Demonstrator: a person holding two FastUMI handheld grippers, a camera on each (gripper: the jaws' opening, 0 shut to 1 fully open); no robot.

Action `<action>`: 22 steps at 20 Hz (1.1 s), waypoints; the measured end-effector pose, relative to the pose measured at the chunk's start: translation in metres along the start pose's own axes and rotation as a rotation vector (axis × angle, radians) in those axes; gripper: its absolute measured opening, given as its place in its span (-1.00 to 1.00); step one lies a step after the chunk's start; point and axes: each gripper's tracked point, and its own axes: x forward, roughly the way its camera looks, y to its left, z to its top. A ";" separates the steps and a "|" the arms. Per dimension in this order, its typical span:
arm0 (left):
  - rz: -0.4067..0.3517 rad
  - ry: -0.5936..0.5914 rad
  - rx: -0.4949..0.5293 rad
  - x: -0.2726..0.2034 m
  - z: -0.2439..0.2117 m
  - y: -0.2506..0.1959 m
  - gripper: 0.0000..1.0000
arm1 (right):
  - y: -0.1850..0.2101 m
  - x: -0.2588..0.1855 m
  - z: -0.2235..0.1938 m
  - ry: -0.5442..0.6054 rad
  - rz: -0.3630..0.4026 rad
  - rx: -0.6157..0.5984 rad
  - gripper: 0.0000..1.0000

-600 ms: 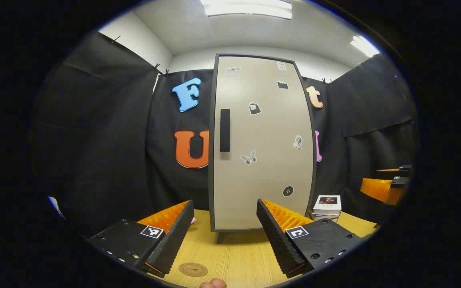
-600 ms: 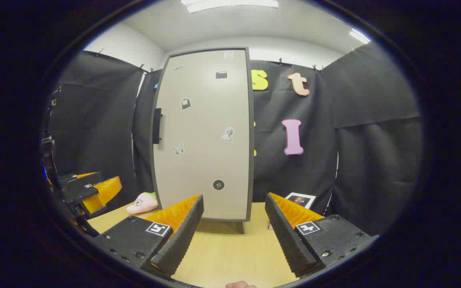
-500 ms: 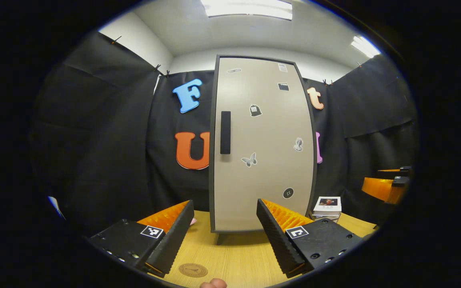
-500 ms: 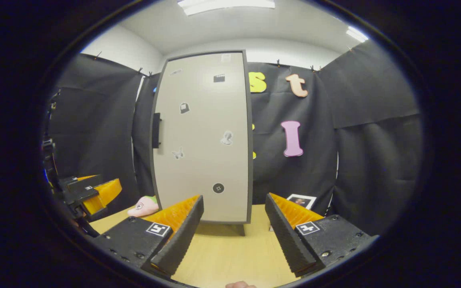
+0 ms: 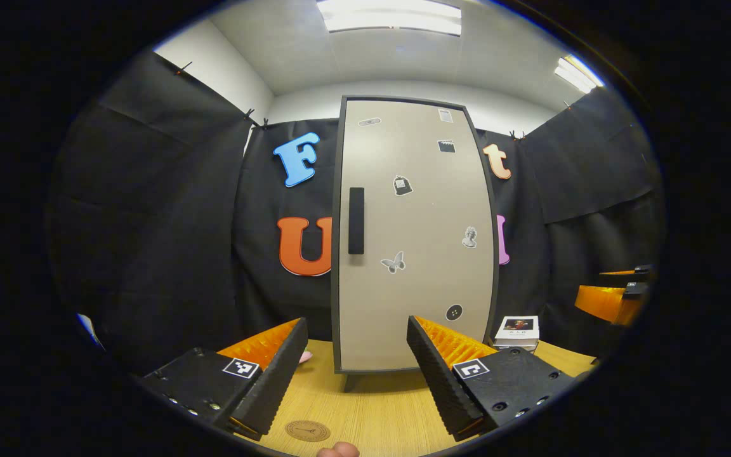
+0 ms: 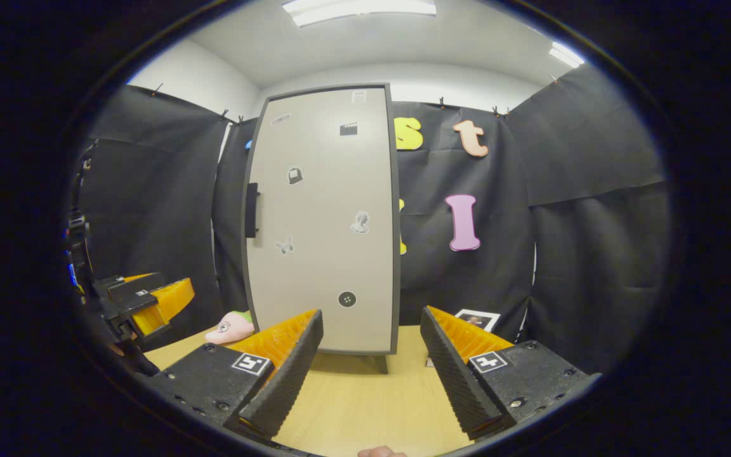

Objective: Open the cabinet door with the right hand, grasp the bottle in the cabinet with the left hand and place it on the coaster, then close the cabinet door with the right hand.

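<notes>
A tall beige cabinet (image 5: 416,254) with a dark frame stands on the wooden table, its door closed and dotted with small stickers. A black vertical handle (image 5: 356,220) sits near the door's left edge. The cabinet (image 6: 321,222) and its handle (image 6: 251,209) show left of centre in the right gripper view. A round brown coaster (image 5: 307,430) lies on the table just ahead of my left gripper (image 5: 356,352), which is open and holds nothing. My right gripper (image 6: 372,346) is open too, back from the cabinet. The bottle is hidden behind the door.
A small stack of books (image 5: 518,330) lies right of the cabinet, its top book (image 6: 476,318) visible past my right fingers. A pink soft toy (image 6: 229,327) lies left of the cabinet. The wooden table (image 6: 365,400) stretches between both grippers and the cabinet.
Both views have tilted slightly, so the cabinet sits a little lower in them. Both grippers stay open and the door stays closed.
</notes>
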 end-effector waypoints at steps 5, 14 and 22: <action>-0.017 0.012 -0.004 -0.001 -0.005 -0.005 0.90 | 0.000 -0.002 -0.003 0.001 -0.011 0.005 0.98; -0.027 0.017 0.011 -0.001 -0.003 -0.006 0.90 | 0.006 -0.001 -0.003 0.002 -0.003 0.009 0.98; -0.011 0.007 0.017 -0.006 0.000 -0.004 0.90 | 0.016 0.005 0.005 0.000 0.043 -0.037 0.97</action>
